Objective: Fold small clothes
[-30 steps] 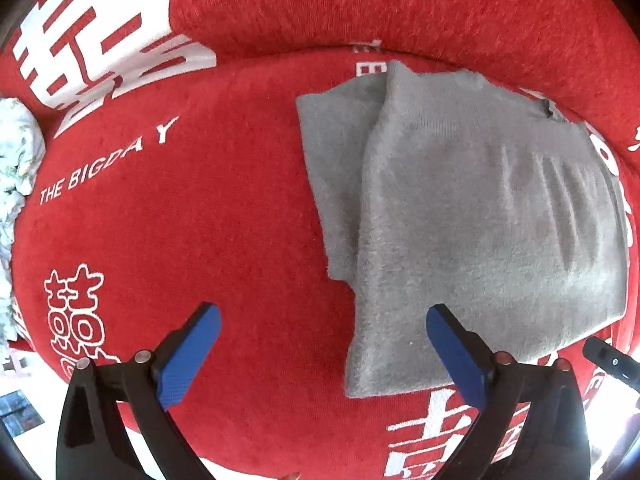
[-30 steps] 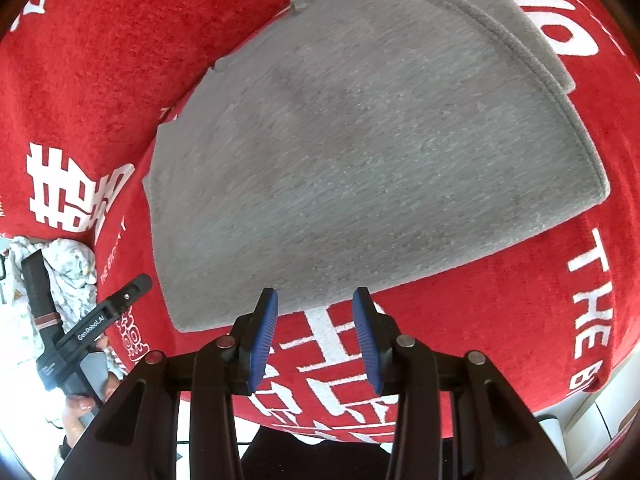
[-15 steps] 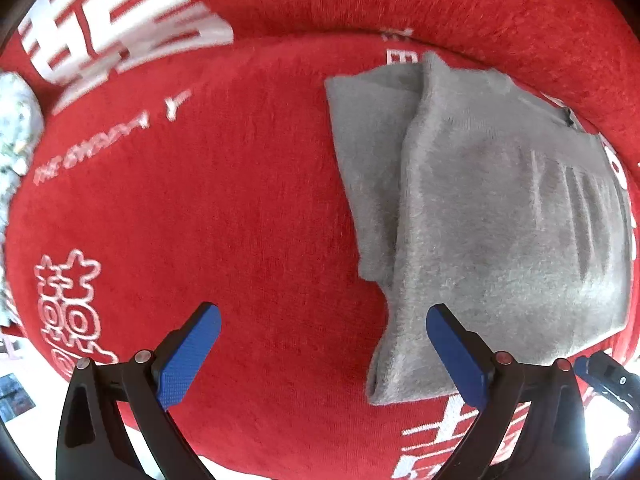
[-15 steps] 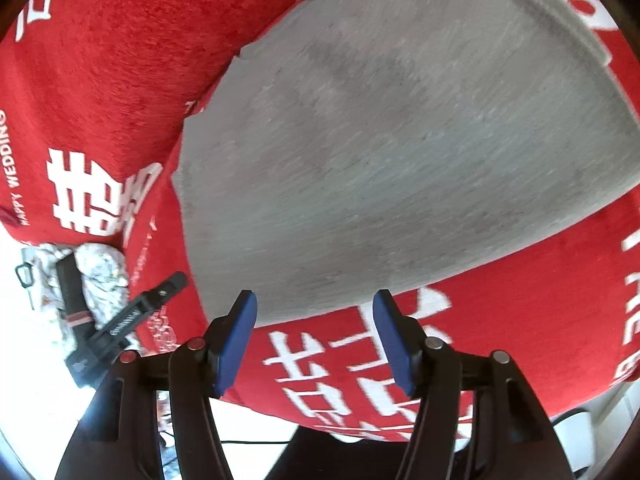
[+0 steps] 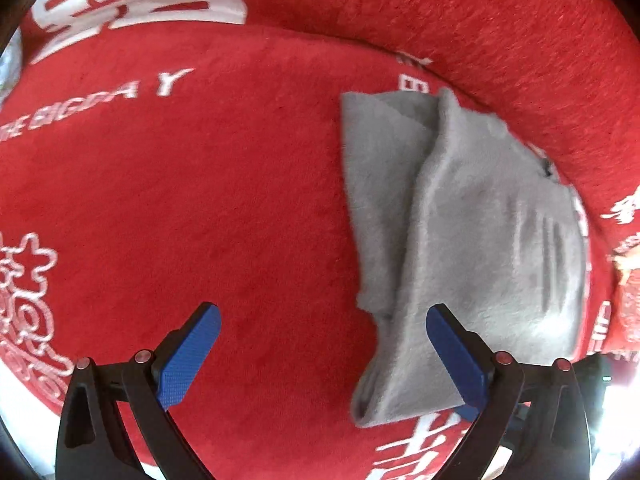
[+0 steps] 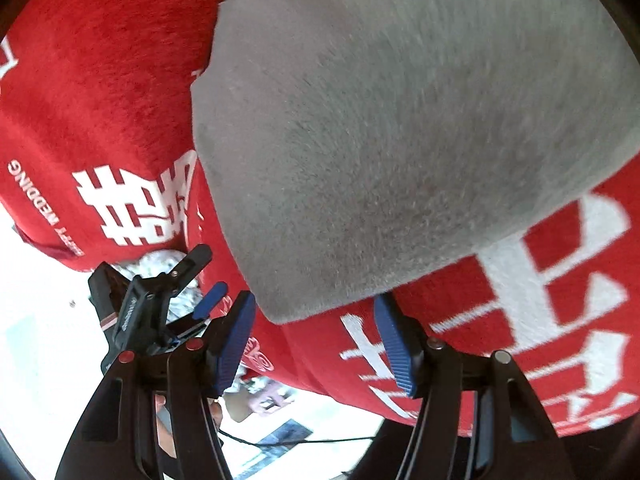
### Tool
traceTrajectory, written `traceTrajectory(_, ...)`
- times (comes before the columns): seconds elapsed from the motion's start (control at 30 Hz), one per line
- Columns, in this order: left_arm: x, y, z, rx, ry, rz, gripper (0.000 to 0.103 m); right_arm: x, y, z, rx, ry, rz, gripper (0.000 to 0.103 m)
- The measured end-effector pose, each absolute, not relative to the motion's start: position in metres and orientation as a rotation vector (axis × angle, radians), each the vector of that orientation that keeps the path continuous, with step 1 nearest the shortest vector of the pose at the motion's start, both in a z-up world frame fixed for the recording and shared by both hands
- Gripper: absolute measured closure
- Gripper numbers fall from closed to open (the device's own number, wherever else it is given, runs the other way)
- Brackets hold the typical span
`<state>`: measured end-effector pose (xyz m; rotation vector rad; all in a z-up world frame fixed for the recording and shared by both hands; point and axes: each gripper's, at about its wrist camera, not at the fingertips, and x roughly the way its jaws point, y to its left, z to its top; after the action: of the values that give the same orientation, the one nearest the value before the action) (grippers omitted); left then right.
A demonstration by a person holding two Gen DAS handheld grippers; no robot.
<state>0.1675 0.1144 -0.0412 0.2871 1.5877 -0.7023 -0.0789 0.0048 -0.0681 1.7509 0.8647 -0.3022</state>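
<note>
The grey garment [image 5: 472, 240] lies on the red printed cover [image 5: 200, 200], already doubled over once — a lower layer shows past its left edge, so the fold looks partly done. The left tongs [image 5: 324, 354] hang spread over its near corner, gripping nothing. The right tongs [image 6: 316, 340] stand spread and empty at its near hem. Probably left — another fold and squaring the edges.
</note>
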Motion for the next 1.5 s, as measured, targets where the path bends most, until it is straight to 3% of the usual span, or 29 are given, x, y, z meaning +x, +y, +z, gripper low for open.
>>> traceTrajectory(0.2, 0.173, 0.102, -0.062, 0.155, 1.697, -0.802, 0.0, -0.063, 0.006, -0.073, 1.782, 0.744, -0.317, 0.036)
traceTrajectory(0.23, 0.174, 0.101, -0.065, 0.142, 1.707, -0.81, 0.0, -0.06, 0.005, -0.074, 1.795, 0.748, -0.316, 0.044)
traceTrajectory(0.27, 0.175, 0.1, -0.066, 0.129, 1.714, -0.818, 0.0, -0.056, 0.003, -0.076, 1.815, 0.766, -0.319, 0.062)
traceTrajectory(0.3, 0.177, 0.098, -0.068, 0.107, 1.727, -0.829, 0.0, -0.054, 0.002, -0.078, 1.832, 0.776, -0.312, 0.094)
traceTrajectory(0.5, 0.178, 0.083, -0.074, -0.047, 1.815, -0.924, 0.0, -0.05, -0.023, -0.039, 1.804, 0.63, -0.178, 0.095)
traceTrajectory(0.7, 0.176, 0.045, -0.076, -0.192, 1.863, -1.056, 0.001, -0.046, -0.035, -0.013, 1.716, 0.644, -0.116, 0.095)
traceTrajectory(0.8, 0.168, 0.016, -0.068, -0.119, 1.811, -1.096, 0.021, -0.042, -0.027, -0.019, 1.696, 0.707, -0.124, 0.095)
traceTrajectory(0.83, 0.165, 0.009, -0.067, -0.072, 1.794, -1.095, 0.042, -0.043, -0.024, -0.022, 1.693, 0.732, -0.127, 0.095)
traceTrajectory(0.9, 0.161, 0.0, -0.073, 0.007, 1.796, -1.088, 0.071, -0.044, -0.014, -0.033, 1.682, 0.816, -0.148, 0.095)
traceTrajectory(0.93, 0.159, -0.002, -0.076, 0.039, 1.79, -1.08, 0.075, -0.045, -0.012, -0.036, 1.674, 0.842, -0.156, 0.095)
traceTrajectory(1.07, 0.155, 0.006, -0.083, 0.106, 1.776, -1.046, 0.076, -0.051, -0.008, -0.043, 1.624, 1.014, -0.199, 0.09)
traceTrajectory(1.1, 0.155, 0.009, -0.084, 0.094, 1.779, -1.044, 0.076, -0.053, -0.008, -0.043, 1.592, 1.074, -0.203, 0.086)
traceTrajectory(1.2, 0.157, 0.015, -0.083, 0.071, 1.787, -1.01, 0.076, -0.059, -0.02, -0.031, 1.477, 1.174, -0.216, 0.058)
traceTrajectory(1.27, 0.157, 0.014, -0.083, 0.087, 1.782, -1.003, 0.076, -0.062, -0.035, -0.017, 1.402, 1.171, -0.229, 0.057)
traceTrajectory(1.37, 0.15, 0.008, -0.082, 0.12, 1.768, -1.001, 0.076, -0.063, -0.068, 0.01, 1.26, 1.099, -0.315, 0.061)
traceTrajectory(1.43, 0.148, 0.004, -0.082, 0.128, 1.767, -0.993, 0.076, -0.058, -0.087, 0.021, 1.187, 1.067, -0.371, 0.093)
traceTrajectory(1.5, 0.149, 0.008, -0.083, 0.129, 1.77, -0.983, 0.076, -0.049, -0.108, 0.024, 1.12, 1.065, -0.432, 0.096)
